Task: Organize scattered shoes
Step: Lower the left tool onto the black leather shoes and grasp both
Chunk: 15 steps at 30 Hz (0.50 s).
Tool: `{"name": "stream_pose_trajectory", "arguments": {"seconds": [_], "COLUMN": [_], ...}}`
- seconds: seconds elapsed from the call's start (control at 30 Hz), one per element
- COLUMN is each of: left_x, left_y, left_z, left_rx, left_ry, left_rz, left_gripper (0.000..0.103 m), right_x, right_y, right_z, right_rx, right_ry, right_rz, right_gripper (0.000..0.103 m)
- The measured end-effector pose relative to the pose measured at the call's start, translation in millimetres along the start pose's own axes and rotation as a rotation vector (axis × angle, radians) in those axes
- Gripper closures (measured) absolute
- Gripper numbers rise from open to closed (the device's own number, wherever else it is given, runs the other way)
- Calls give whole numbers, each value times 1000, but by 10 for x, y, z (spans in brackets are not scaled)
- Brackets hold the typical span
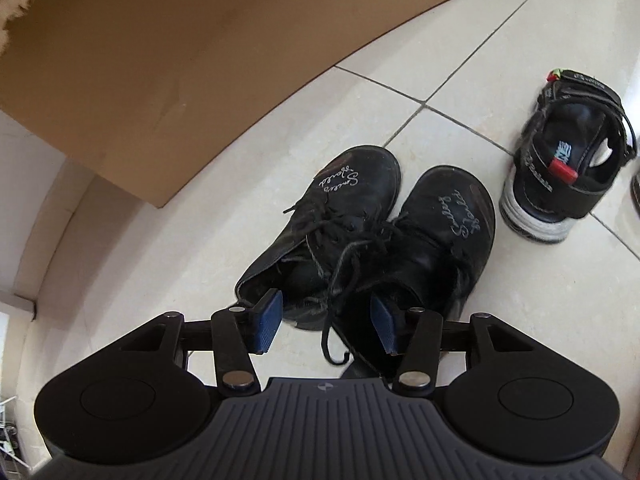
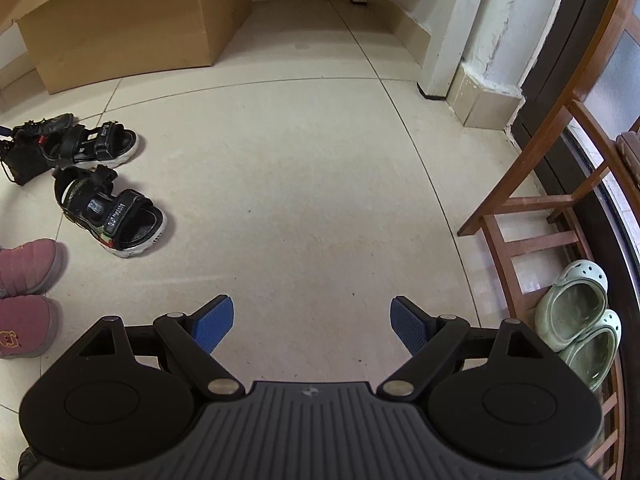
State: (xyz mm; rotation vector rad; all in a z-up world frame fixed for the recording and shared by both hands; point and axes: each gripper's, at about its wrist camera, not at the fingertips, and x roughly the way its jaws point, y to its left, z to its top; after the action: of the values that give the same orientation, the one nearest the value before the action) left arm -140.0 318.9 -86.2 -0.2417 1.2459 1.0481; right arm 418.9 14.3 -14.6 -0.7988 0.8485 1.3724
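Left gripper (image 1: 324, 322) points down over a pair of black lace-up shoes (image 1: 360, 232) standing side by side; jaws half spread, pads straddling the heel area where the two shoes meet. Whether the pads press the leather is hard to tell, looks like not. A black sandal (image 1: 560, 168) lies ahead to its right, a cardboard box (image 1: 180, 60) ahead-left. Right gripper (image 2: 312, 326) hangs wide apart over bare tile floor (image 2: 300, 200), nothing between. Two sandals (image 2: 108, 216) and pink slippers (image 2: 28, 264) off its left, green clogs (image 2: 580, 312) under a wooden chair (image 2: 540, 200) off its right.
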Motion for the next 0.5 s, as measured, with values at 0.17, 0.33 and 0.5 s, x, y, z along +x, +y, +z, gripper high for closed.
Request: {"name": "stream_pose_trajectory", "arguments": {"seconds": [0.17, 0.33, 0.5], "left_x": [124, 201, 195], "left_y": [127, 229, 198], "left_z": [56, -24, -130], "left_rx": [-10, -108, -175], "left_ry": [-8, -37, -106], "left_rz": [-92, -201, -242], "left_gripper": [50, 51, 72], "right_x": [60, 111, 139], "right_y": [60, 68, 69], "right_z": [9, 19, 19], "right_rx": [-8, -10, -4], "right_ry": [19, 34, 46], "right_rz": [0, -5, -15], "right_gripper": [13, 13, 13]}}
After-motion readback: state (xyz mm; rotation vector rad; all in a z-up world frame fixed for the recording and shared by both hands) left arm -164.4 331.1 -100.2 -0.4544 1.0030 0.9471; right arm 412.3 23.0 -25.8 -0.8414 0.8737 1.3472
